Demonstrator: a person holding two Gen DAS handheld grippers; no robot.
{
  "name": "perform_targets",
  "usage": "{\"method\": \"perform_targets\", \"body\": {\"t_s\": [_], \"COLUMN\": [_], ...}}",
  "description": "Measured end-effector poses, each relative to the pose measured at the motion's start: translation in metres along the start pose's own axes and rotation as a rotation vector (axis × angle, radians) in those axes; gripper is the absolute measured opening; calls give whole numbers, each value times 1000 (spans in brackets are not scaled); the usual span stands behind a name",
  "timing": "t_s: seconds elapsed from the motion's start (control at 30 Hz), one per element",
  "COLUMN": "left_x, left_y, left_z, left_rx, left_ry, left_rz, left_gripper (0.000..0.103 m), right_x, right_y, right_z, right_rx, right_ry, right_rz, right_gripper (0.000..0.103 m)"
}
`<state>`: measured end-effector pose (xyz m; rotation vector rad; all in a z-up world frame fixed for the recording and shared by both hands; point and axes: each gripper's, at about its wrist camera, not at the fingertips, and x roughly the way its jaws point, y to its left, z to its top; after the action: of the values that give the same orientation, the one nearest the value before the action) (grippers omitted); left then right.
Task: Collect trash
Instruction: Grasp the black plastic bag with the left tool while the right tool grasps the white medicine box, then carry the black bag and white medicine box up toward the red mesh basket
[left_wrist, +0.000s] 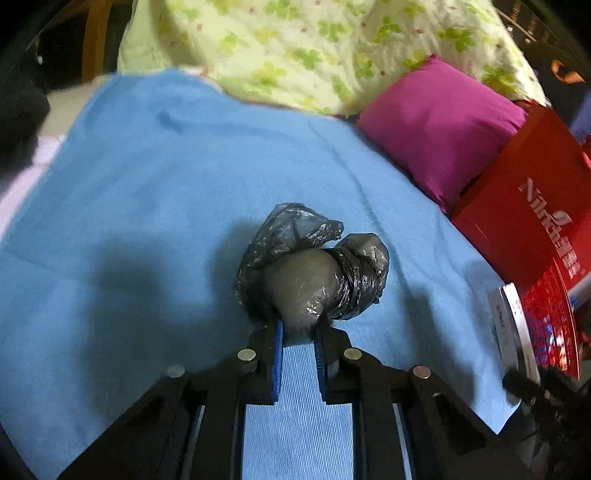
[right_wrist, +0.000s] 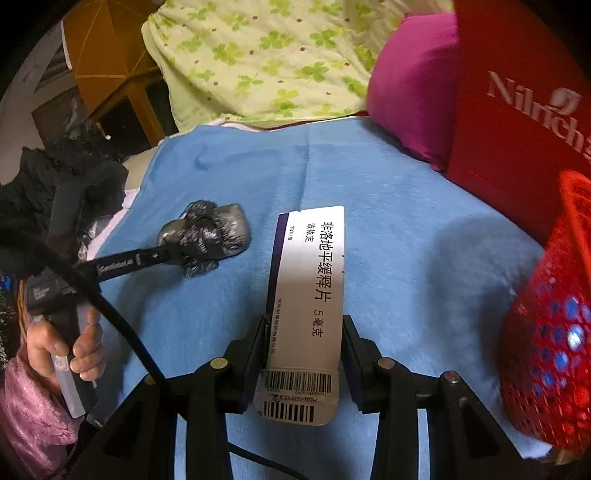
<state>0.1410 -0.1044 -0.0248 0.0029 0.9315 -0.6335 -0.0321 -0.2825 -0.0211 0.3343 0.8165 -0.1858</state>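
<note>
Left wrist view: left claw (left_wrist: 298, 328) is pinched narrow on a crumpled grey-black plastic bag (left_wrist: 314, 273), its blue pads pressing the bag's near end. The bag sits on or just above a blue cloth (left_wrist: 155, 192) spread over the bed; contact with the cloth cannot be told. At the cloth's far edge lies a green clover-print quilt (left_wrist: 314, 48). Toward the far right corner sits a magenta pillow (left_wrist: 443, 125), with a red box (left_wrist: 524, 206) just beside it along the right edge. A white carton edge (left_wrist: 511, 325) shows at the right edge, near the box.

Right wrist view: right claw (right_wrist: 303, 339) holds a white medicine box (right_wrist: 308, 295) with Chinese print, jaws closed on its long sides, barcode end toward the camera. The box stands over the middle of the blue cloth (right_wrist: 406, 240). Left of it, well apart, the left claw (right_wrist: 173, 254) grips the grey-black plastic bag (right_wrist: 214, 236) near the cloth's left edge. A hand (right_wrist: 74, 343) in a pink sleeve holds that tool's handle at lower left. A red mesh basket (right_wrist: 546, 354) is at the right edge, the red box (right_wrist: 517, 110) and magenta pillow (right_wrist: 410, 88) behind it toward the far right corner. The quilt (right_wrist: 258, 55) runs along the far edge.
</note>
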Motion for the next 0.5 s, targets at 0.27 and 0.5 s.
{"method": "perform_targets", "body": {"t_s": [0.27,0.5], "left_x": [-85,-156], "left_y": [-36,-66], "left_z": [-42,-48], "left_rx": [41,19], "left_ry": [-173,-289], "left_rz": [126,217], "left_gripper": [16,16], "right_x": [-48,-99], "right_y": [-2,2], "right_z": [-8,-13], "right_rx": [-9,-34], "right_ry": [-75,-176], "right_rz": [41,78], "right_gripper": [41,41]}}
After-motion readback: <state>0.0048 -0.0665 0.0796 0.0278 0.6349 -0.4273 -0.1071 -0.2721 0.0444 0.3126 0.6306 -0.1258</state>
